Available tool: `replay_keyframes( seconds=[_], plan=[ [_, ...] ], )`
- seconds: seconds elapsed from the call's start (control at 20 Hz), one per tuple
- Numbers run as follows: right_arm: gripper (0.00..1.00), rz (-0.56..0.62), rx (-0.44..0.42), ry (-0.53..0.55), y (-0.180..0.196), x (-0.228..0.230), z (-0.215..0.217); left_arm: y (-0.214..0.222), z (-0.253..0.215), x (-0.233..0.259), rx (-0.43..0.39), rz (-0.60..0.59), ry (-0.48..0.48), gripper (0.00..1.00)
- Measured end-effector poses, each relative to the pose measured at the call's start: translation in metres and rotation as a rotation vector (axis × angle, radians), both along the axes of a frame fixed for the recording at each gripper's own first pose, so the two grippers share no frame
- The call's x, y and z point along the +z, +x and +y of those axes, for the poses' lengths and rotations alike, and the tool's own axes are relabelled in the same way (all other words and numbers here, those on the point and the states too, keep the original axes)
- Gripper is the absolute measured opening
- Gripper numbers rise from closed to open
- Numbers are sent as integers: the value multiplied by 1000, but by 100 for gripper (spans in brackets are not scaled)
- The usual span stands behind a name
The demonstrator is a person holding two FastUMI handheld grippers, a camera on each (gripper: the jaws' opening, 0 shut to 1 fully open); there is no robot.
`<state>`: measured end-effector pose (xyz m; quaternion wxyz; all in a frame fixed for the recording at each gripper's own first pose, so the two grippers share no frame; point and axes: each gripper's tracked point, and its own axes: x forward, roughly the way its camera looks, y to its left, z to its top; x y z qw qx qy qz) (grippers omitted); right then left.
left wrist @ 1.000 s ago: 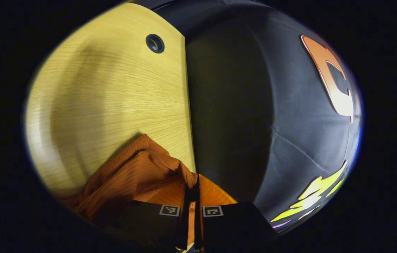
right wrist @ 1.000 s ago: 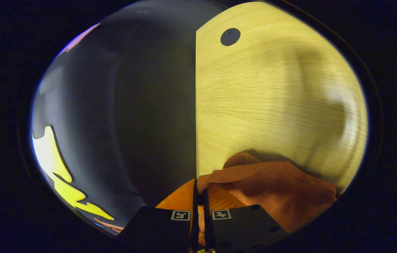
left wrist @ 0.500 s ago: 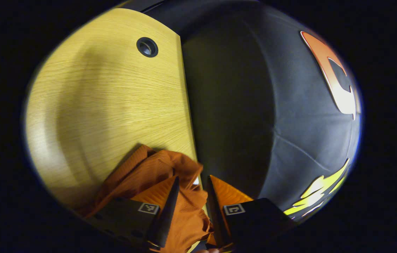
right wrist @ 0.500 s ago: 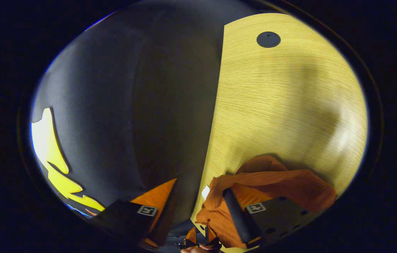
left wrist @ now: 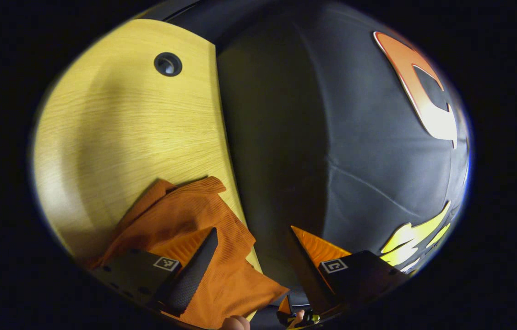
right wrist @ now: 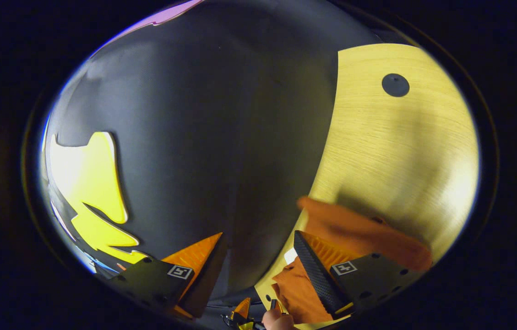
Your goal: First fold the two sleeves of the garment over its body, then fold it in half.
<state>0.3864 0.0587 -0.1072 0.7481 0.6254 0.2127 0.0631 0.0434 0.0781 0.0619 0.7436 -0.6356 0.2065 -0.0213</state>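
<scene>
The orange garment lies bunched on the pale wooden worktop, heaped against the worktop's straight edge, with one corner of cloth hanging a little past that edge. In the right gripper view the garment sits the same way, rumpled at the worktop edge, and a small white tag shows on the cloth near the edge.

My left tongs stand wide apart and hold nothing. One finger lies over the garment; the other is out beyond the worktop edge, in front of the dark wall. My right tongs are likewise spread wide with nothing between them: one finger rests above the cloth, the other is off the worktop on the wall side.

Farther up the worktop there is a round dark grommet hole near the far corner, well apart from the garment; the right gripper view shows a round dark cap in a like spot. At the very bottom of each view a bit of a hand peeks in.
</scene>
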Motion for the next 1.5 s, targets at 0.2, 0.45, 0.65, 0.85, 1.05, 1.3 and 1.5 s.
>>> replay_keyframes(
  seconds=[0.2, 0.45, 0.65, 0.85, 1.05, 1.3, 1.5],
  plan=[
    [94, -57, 26, -73, -35, 40, -6, -22, 7, 51, -34, -63, 118, 96],
    [94, -177, 80, -394, -92, 101, -10, -69, 15, 117, -90, -146, 443, 97],
    [96, -304, 98, -777, -148, 141, -22, -117, 34, 168, -74, -224, 824, 98],
    [96, -376, 61, -1041, -203, 162, -28, -169, 38, 208, -38, -272, 1089, 98],
    [96, -411, 31, -1205, -265, 152, -34, -237, 36, 210, -14, -259, 1203, 98],
    [96, -361, -41, -1352, -336, 118, -67, -315, 31, 190, -29, -228, 1238, 98],
    [96, -353, -112, -1345, -379, 101, -75, -342, 21, 201, -18, -293, 1274, 98]
  ],
)
